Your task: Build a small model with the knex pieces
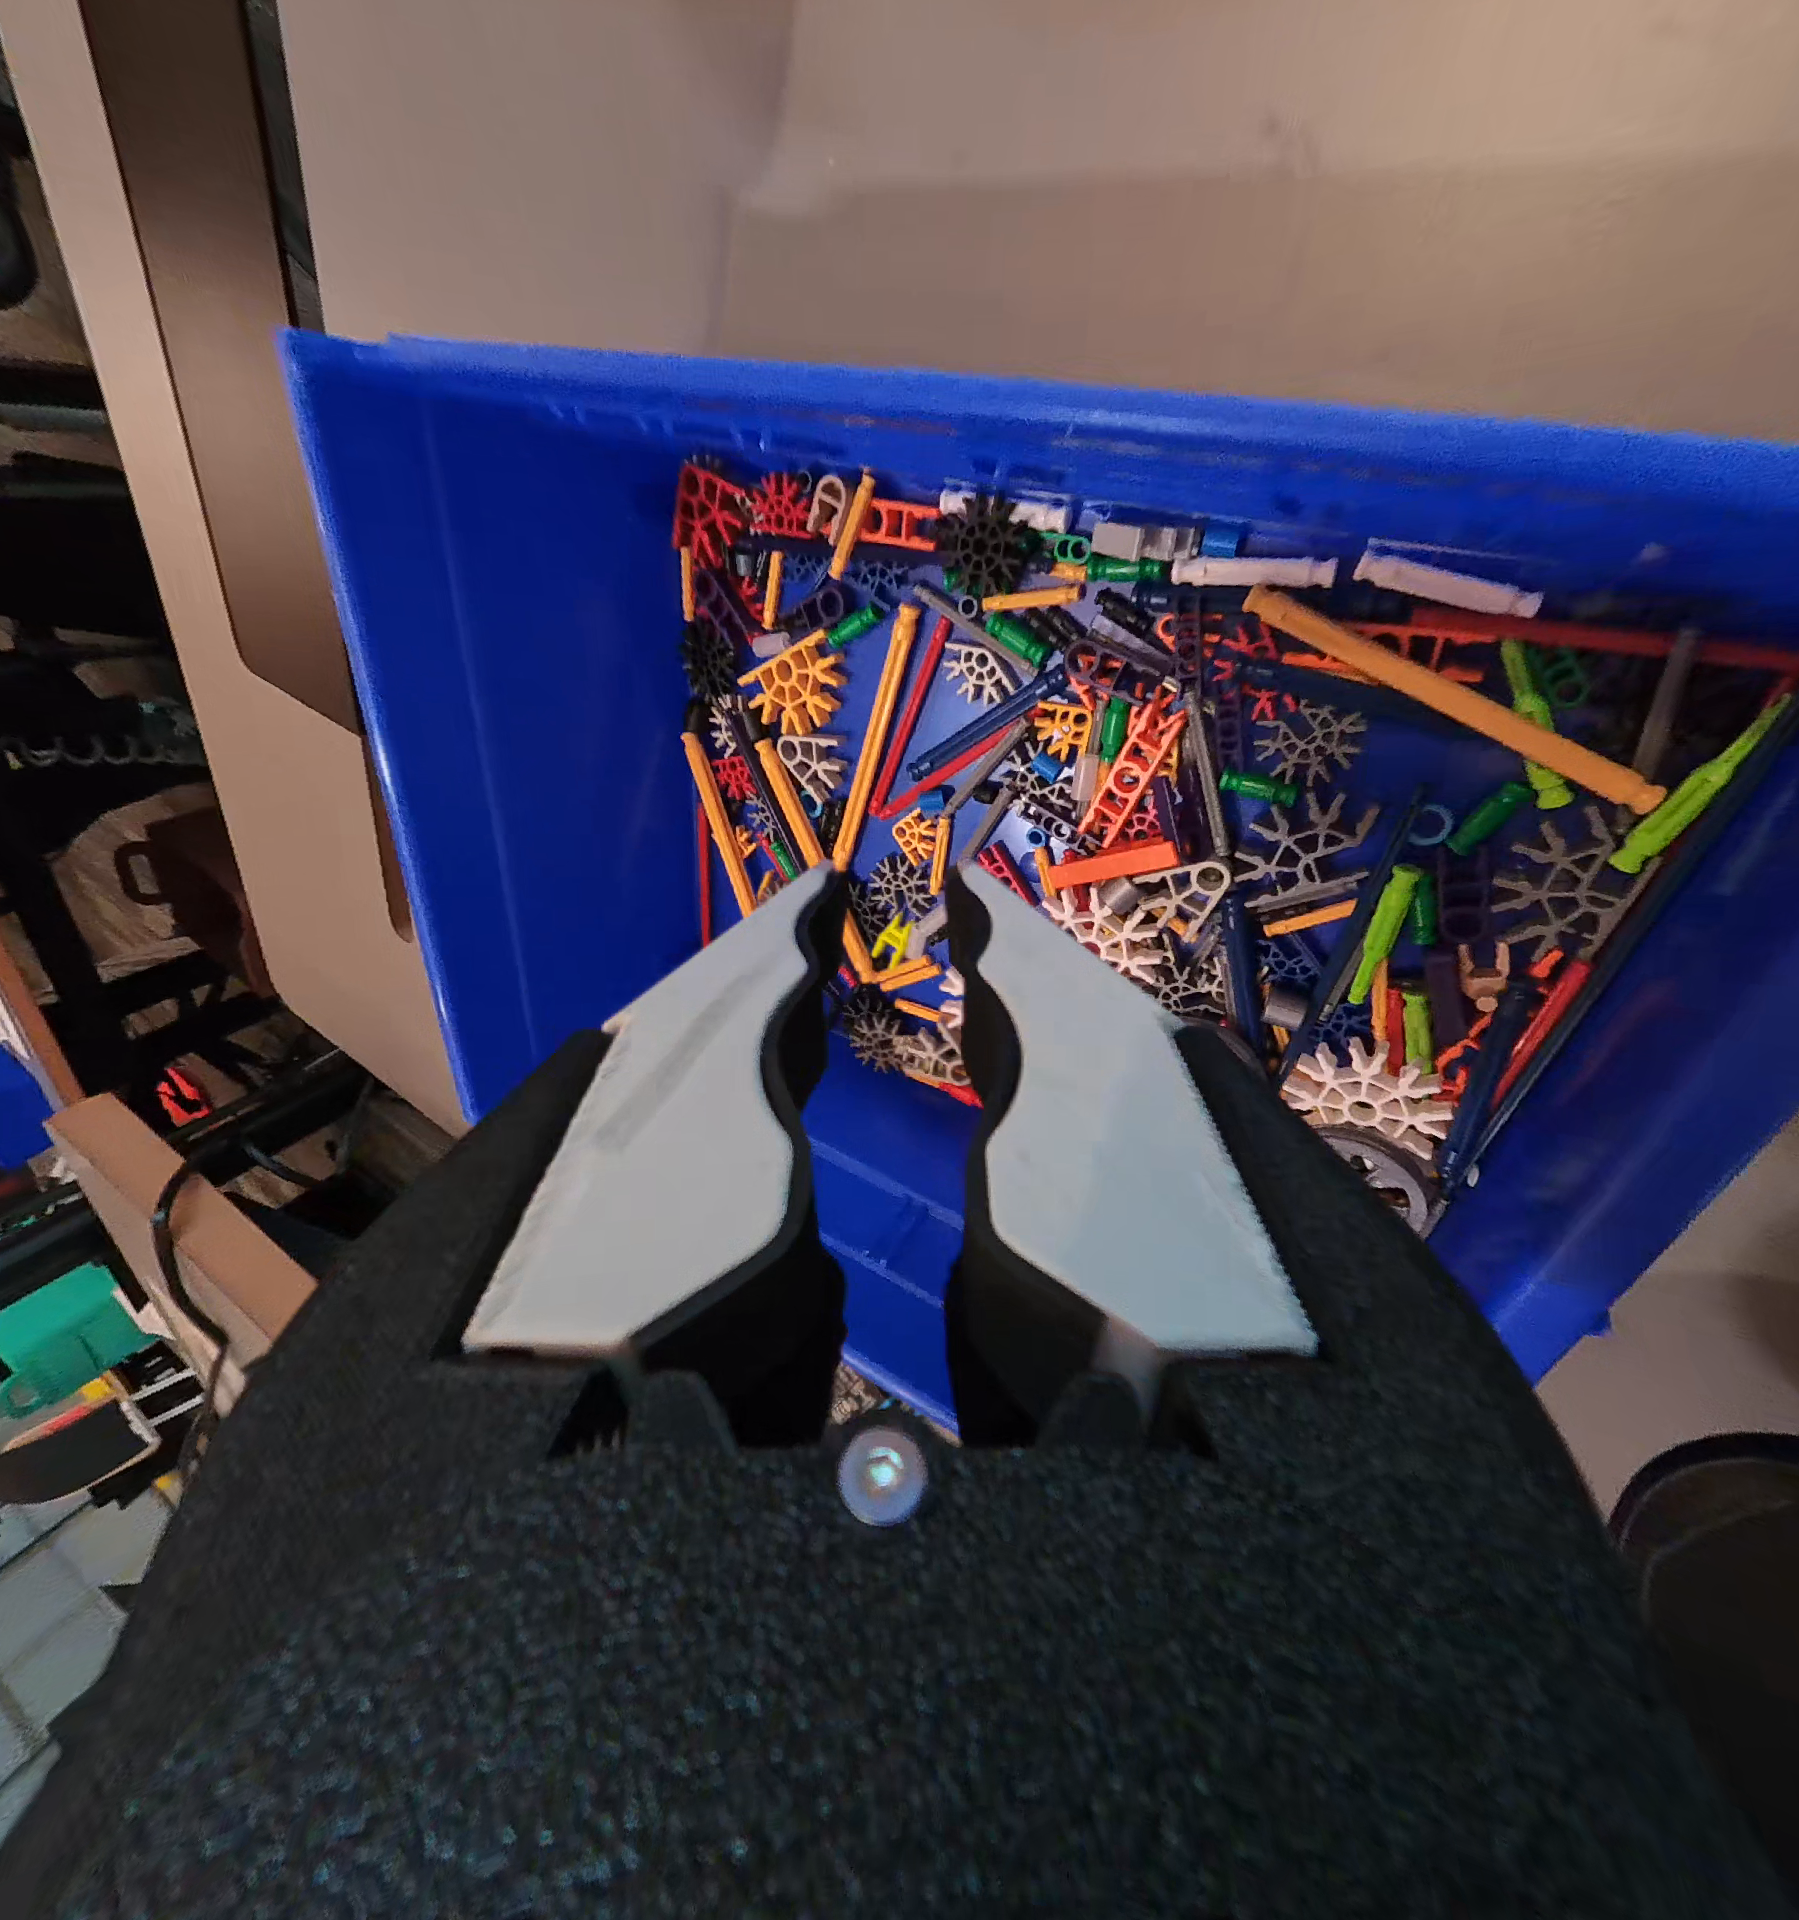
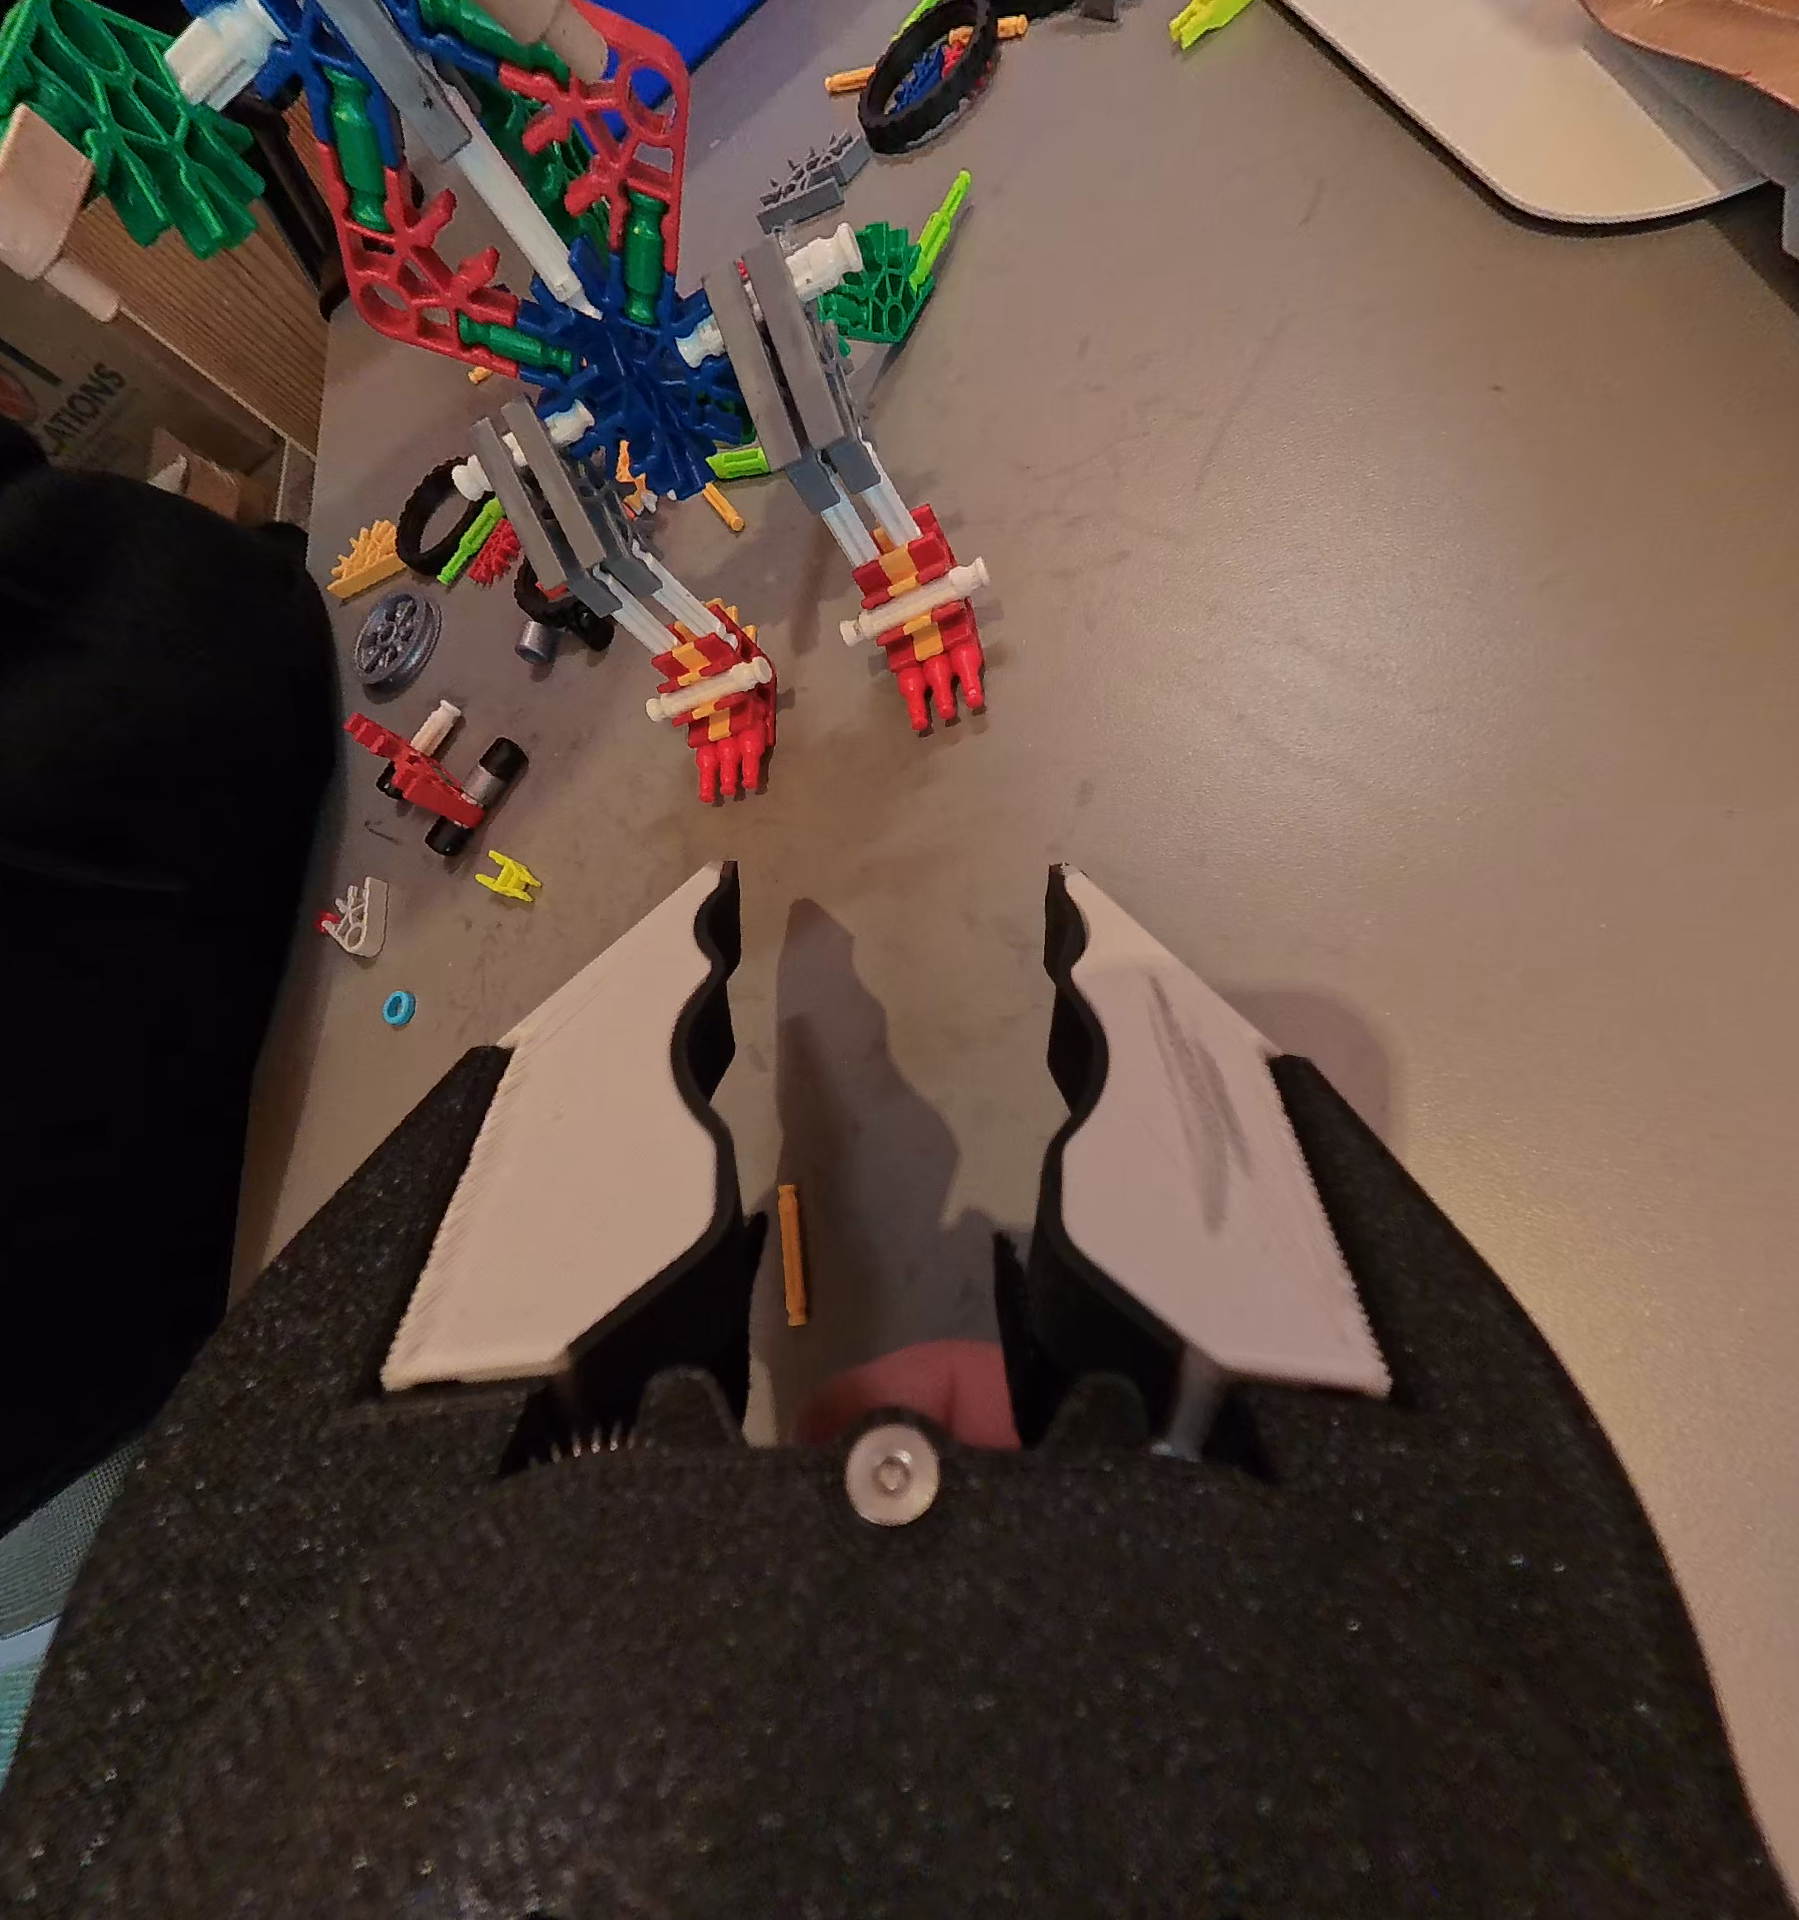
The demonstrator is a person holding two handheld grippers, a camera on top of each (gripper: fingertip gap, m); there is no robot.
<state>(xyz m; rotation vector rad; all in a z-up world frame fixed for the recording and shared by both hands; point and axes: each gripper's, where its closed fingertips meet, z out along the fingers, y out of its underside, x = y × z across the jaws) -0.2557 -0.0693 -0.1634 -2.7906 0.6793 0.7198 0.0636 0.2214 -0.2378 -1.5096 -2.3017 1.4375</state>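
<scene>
My left gripper (image 1: 897,875) is open with a narrow gap and empty. It hovers over the near left part of a blue bin (image 1: 521,675) filled with several colourful construction rods and connectors (image 1: 1134,790). My right gripper (image 2: 893,868) is open wide and empty above the grey table (image 2: 1394,623). Ahead of it stands a built model (image 2: 625,353) of blue, red, green and grey pieces with two legs that end in red and yellow feet (image 2: 921,634). A short orange rod (image 2: 791,1252) lies on the table between the right fingers (image 2: 583,1122).
Loose parts lie left of the model: a grey wheel (image 2: 396,639), black tyres (image 2: 921,88), a red and black piece (image 2: 438,774), a yellow clip (image 2: 508,878), a blue ring (image 2: 398,1008). A cardboard box (image 2: 126,343) stands at the table's left edge. Shelving (image 1: 95,727) is left of the bin. The tips of one gripper are about 45 centimeters away from the tips of the other. To reach the yellow clip (image 2: 508,878) in a straight line is about 10 centimeters for my right fingers, about 40 centimeters for my left.
</scene>
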